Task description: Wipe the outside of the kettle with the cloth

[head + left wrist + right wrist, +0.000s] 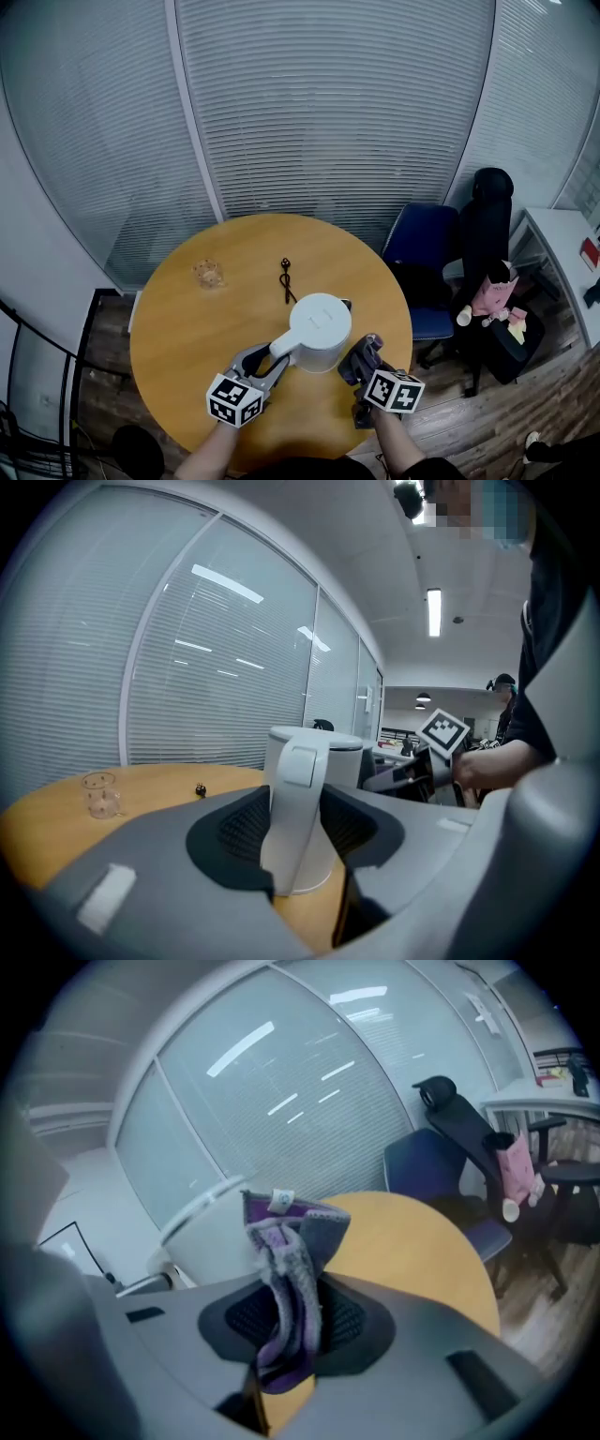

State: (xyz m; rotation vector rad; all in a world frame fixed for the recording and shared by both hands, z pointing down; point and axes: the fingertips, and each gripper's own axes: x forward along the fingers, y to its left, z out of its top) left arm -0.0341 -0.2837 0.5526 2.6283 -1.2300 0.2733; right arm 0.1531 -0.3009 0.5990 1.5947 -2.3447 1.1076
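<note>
A white kettle (321, 330) stands upright near the front of the round wooden table (183, 328). Its handle (281, 345) points toward me, and my left gripper (272, 360) is shut on it. In the left gripper view the handle (292, 808) fills the gap between the dark pads. My right gripper (361, 361) is shut on a purple and grey cloth (367, 349) close beside the kettle's right side. In the right gripper view the cloth (289, 1269) sticks up bunched from the jaws, with the kettle's wall (202, 1237) just behind it; whether they touch I cannot tell.
A small clear glass (208, 273) stands at the table's left. A small black cord (287, 278) lies behind the kettle. A blue chair (427, 248) and a black chair (487, 220) stand off the table's right edge. Blinds cover the glass wall behind.
</note>
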